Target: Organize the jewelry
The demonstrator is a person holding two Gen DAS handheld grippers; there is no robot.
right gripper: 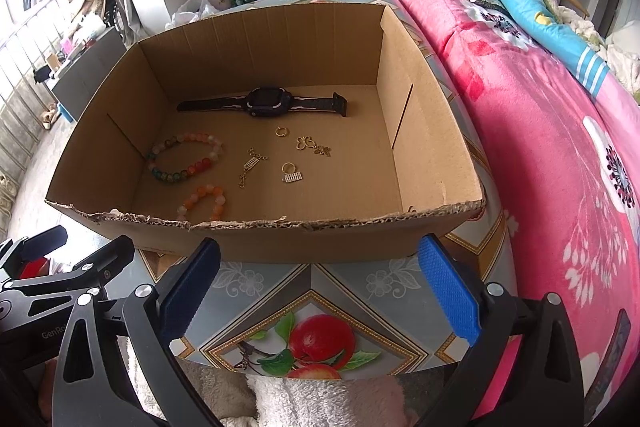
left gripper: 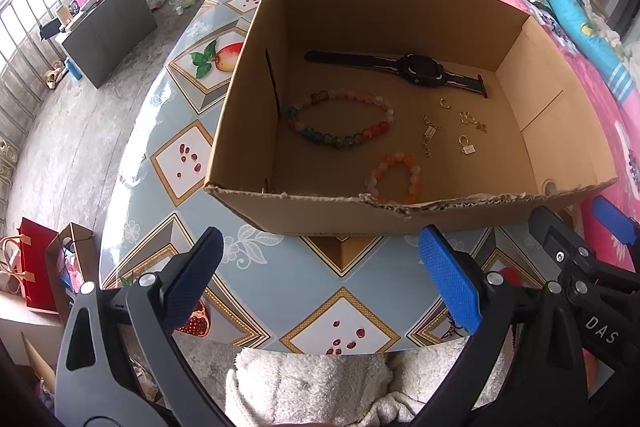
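An open cardboard box (left gripper: 248, 75) (right gripper: 432, 147) stands on a table with a fruit-patterned cloth. On its floor lie a black watch (left gripper: 416, 69) (right gripper: 268, 101), a multicoloured bead bracelet (left gripper: 340, 119) (right gripper: 186, 157), a small orange bead bracelet (left gripper: 396, 179) (right gripper: 204, 207), a gold chain (left gripper: 428, 135) (right gripper: 250, 167), and small gold rings and charms (left gripper: 466, 145) (right gripper: 290, 173). My left gripper (left gripper: 320, 283) is open over the cloth in front of the box, holding nothing. My right gripper (right gripper: 320, 287) is also open and empty, just short of the box's torn front wall.
A bed with a pink floral blanket (right gripper: 540, 115) presses against the table's right side. A white towel (left gripper: 320, 387) covers the near table edge. A dark cabinet (left gripper: 108, 27) and shopping bags (left gripper: 36, 267) stand on the floor to the left.
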